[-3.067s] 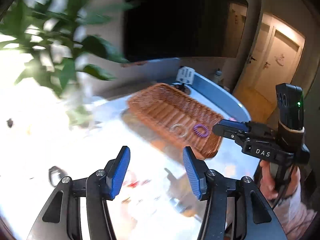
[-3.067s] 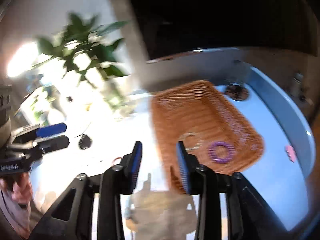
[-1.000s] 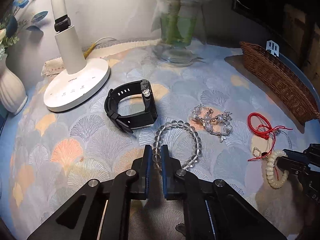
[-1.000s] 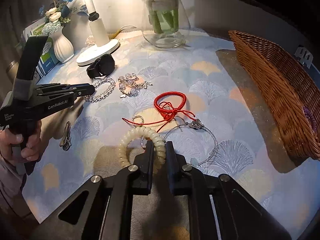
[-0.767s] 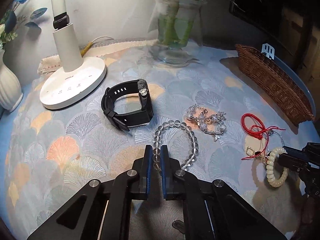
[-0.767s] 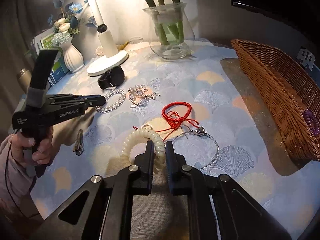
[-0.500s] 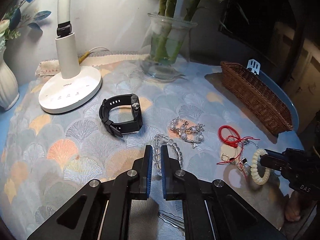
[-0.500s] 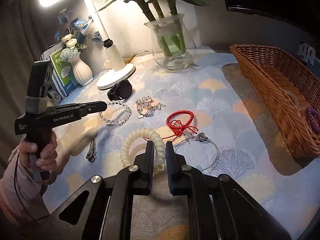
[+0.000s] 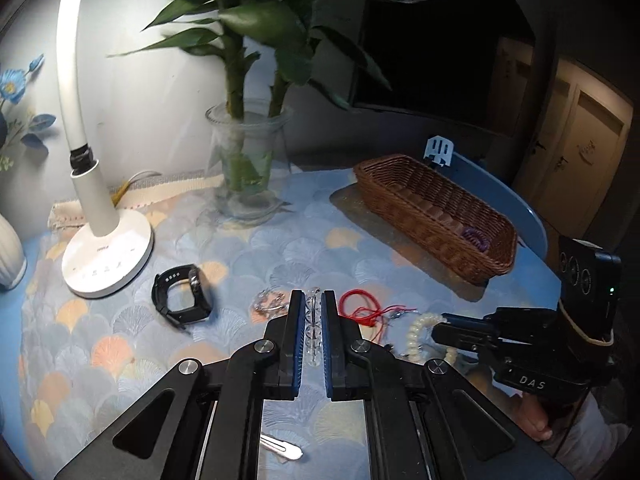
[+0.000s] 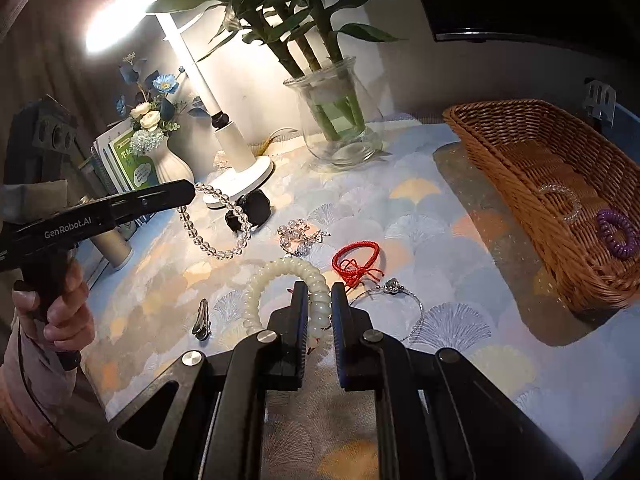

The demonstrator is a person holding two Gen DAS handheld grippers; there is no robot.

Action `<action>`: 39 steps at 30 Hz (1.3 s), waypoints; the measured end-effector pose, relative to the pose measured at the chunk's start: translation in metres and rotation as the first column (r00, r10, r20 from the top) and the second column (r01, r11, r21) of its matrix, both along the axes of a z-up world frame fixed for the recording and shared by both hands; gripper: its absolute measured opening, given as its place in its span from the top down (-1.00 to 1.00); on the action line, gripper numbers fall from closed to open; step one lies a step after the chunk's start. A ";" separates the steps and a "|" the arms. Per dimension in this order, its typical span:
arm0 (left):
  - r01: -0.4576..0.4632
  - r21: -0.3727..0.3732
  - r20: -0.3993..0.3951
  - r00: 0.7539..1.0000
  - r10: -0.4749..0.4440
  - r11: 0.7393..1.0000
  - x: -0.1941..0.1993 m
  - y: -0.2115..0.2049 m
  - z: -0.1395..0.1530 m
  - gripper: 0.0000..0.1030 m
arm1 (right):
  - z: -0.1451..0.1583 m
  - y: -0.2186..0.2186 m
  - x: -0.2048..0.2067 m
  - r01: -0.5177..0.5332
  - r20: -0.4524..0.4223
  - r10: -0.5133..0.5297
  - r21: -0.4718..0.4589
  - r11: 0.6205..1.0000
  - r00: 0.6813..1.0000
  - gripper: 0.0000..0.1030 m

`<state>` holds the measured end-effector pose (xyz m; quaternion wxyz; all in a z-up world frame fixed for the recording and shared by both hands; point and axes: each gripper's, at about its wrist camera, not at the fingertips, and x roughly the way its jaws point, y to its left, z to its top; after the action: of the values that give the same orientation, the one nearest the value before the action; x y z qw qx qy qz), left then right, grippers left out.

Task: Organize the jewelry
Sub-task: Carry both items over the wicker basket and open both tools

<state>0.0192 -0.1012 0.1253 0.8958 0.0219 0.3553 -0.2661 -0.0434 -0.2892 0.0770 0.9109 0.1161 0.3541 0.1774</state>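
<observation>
The round worktop (image 10: 400, 208), covered in a blue cloth with a fan-shell pattern, carries everything. Far ahead and to the right of both tools lies the long brown wicker basket (image 10: 520, 184), the likely home for the jewelry, since a clear ring (image 10: 560, 200) and a purple coiled hair tie (image 10: 618, 236) already rest inside it. Ahead of the tools, at the back, stand a glass vase of green stalks (image 10: 340, 120) and a white desk lamp (image 9: 108, 252) lighting the cloth.

The left tool (image 9: 313, 320) is pinched tight on a bracelet of clear round glass beads (image 10: 212, 236), which hangs in a loop below its tip, free of the cloth; gripping one side lets the rest dangle without tangling. The right tool (image 10: 319, 308) is pressed on a cream-white coiled bracelet (image 10: 280, 276), held by its near side so that the ring stands up in front of the fingers. Both pieces look lifted for carrying to the basket.

Loose on the cloth ahead of the right tool: a black smartwatch (image 9: 182, 298) further off to the left, a silver charm bracelet (image 10: 302, 236), a red cord bracelet (image 10: 358, 260) just beyond the fingertips, a thin silver bangle with a bead (image 10: 400, 300) to the right, and a small metal hair clip (image 10: 201, 318) to the left.
</observation>
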 end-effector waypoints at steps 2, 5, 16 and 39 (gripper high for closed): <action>0.027 0.005 0.020 0.999 -0.027 1.000 -0.002 -0.014 0.012 0.86 | 0.011 -0.007 -0.004 0.018 0.024 -0.018 0.002 1.000 1.000 0.74; 0.075 0.020 0.051 0.996 -0.076 0.997 -0.003 -0.042 0.031 0.86 | 0.030 -0.026 -0.010 0.065 0.061 -0.065 -0.001 0.998 0.996 0.74; 0.280 -0.048 0.029 0.960 -0.279 0.959 0.026 -0.172 0.069 0.86 | 0.067 -0.145 -0.001 0.372 0.062 -0.369 -0.055 0.926 0.927 0.74; 0.118 -0.117 -0.319 0.936 -0.150 0.986 0.162 -0.275 -0.045 0.86 | 0.011 -0.218 0.107 0.482 -0.264 -0.516 -0.187 0.856 0.815 0.74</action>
<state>0.1814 -0.3760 0.0805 0.8044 -0.0416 0.4831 -0.3433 0.0637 -0.5077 0.0881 0.8647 0.1796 0.4565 -0.1078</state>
